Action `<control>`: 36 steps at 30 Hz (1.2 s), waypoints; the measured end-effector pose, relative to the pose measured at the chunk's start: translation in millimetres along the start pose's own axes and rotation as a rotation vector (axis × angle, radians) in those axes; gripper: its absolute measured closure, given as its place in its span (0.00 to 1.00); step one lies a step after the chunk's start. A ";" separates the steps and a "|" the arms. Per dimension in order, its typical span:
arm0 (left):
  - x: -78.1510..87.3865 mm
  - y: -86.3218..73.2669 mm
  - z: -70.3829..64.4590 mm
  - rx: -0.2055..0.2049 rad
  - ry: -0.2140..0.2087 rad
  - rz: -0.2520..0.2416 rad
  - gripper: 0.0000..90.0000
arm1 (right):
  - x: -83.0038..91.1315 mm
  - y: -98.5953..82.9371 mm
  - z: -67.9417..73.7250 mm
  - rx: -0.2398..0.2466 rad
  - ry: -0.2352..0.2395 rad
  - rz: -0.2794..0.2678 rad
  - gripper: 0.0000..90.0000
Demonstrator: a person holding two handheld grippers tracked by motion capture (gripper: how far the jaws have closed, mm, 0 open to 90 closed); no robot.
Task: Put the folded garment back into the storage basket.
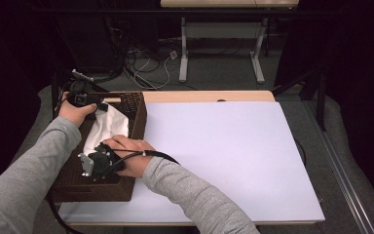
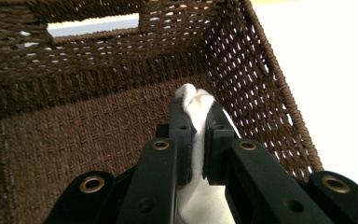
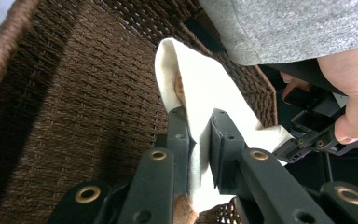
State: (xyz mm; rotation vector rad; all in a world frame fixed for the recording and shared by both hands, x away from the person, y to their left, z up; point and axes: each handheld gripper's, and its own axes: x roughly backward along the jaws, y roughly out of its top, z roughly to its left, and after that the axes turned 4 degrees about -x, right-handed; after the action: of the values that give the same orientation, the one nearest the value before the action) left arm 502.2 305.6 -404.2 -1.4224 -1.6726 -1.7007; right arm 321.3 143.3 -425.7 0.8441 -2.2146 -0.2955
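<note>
A white cloth point(image 1: 105, 129) lies stretched inside a dark brown woven basket point(image 1: 138, 117) at the table's left edge. My left gripper point(image 1: 97, 103) is at the basket's far end, shut on one end of the cloth point(image 2: 196, 135). My right gripper point(image 1: 88, 163) is at the near end of the basket, shut on the other end of the cloth point(image 3: 200, 140). In the right gripper view the left hand and its gripper point(image 3: 317, 135) show beyond the cloth. The cloth hangs between the two grippers just above the basket floor point(image 2: 74, 140).
The basket sits on a white table top point(image 1: 214, 156) with a wooden far edge point(image 1: 209, 96). A handle slot point(image 2: 93, 24) opens in the basket's end wall. Cables and a desk frame point(image 1: 185, 53) lie on the floor behind.
</note>
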 end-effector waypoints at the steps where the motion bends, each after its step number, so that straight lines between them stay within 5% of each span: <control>1: -2.3 -0.4 0.0 0.001 0.002 -0.001 0.94 | -1.0 -1.6 0.4 0.001 0.003 0.003 0.89; 19: -29.6 -7.1 10.9 -0.002 -0.020 0.036 0.94 | -26.3 -15.6 9.3 -0.038 0.063 0.022 0.89; 36: -36.0 -13.4 21.1 -0.007 -0.014 0.033 0.94 | -43.2 -19.5 6.8 -0.093 0.102 0.032 0.89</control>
State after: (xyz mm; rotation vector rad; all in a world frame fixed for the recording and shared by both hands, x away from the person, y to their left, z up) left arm 514.9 314.0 -445.3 -1.4607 -1.6432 -1.6844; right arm 348.1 156.4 -463.2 0.7567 -2.1010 -0.3302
